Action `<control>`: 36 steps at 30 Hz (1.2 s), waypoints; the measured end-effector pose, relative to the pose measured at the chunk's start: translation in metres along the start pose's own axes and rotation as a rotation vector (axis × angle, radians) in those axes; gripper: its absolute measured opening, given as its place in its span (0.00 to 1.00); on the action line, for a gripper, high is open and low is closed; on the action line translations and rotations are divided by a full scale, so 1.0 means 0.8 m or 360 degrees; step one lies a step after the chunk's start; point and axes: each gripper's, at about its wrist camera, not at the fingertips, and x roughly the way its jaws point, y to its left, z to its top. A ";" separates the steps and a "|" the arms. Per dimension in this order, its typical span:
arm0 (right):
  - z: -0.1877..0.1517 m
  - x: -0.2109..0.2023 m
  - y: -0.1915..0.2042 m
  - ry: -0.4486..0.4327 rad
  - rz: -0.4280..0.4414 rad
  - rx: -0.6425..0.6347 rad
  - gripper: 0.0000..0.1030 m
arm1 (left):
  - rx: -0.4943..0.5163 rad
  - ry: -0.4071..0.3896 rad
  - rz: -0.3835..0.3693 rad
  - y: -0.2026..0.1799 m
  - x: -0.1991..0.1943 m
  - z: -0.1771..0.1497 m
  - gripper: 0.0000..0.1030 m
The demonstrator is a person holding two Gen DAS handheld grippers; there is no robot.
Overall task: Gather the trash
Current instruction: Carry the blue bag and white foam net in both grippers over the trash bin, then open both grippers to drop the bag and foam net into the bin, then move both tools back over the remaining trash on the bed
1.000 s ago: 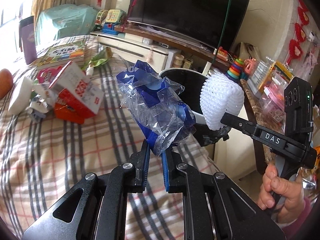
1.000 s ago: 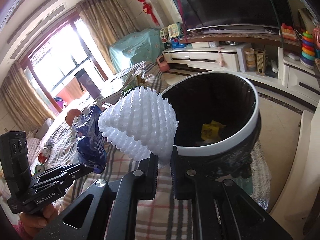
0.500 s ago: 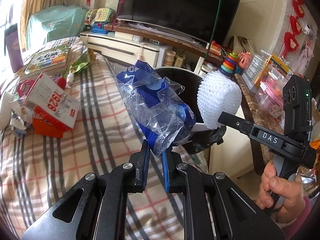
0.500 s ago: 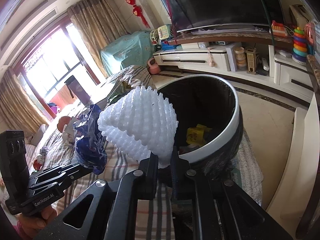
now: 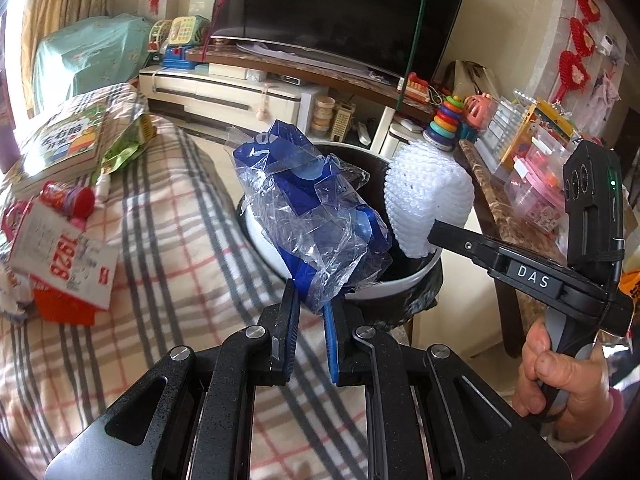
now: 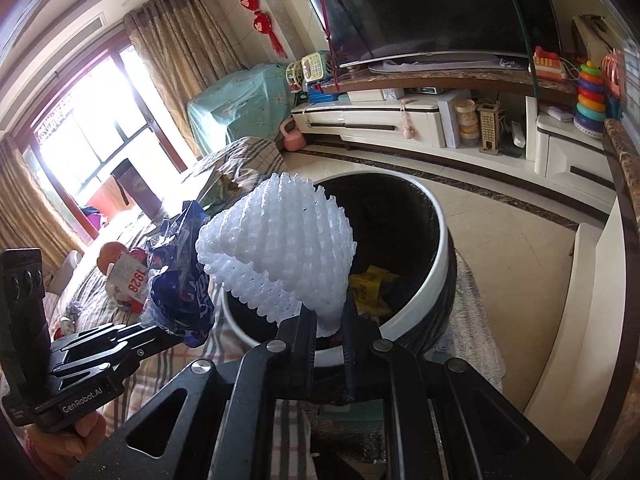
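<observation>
Left gripper (image 5: 311, 304) is clamped on a crumpled blue-and-clear plastic wrapper (image 5: 308, 220), crinkly and glossy, held up just at the near rim of the round trash bin (image 5: 372, 286), which has a smooth white rim and a black liner. Right gripper (image 6: 331, 322) is pinched on the lower edge of a white foam net sleeve (image 6: 280, 252), a ribbed, bumpy, dome-shaped mesh, held over the bin mouth with yellow scraps (image 6: 370, 286) lying inside. The bin stands beside the plaid cloth (image 5: 168, 248), where a red-and-white paper carton (image 5: 66, 264) printed "1928" lies well apart from the bin.
</observation>
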 end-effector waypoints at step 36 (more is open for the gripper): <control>0.017 0.008 -0.023 -0.0016 -0.0040 0.0066 0.54 | -0.0071 0.0035 0.0059 0.010 0.020 0.016 0.50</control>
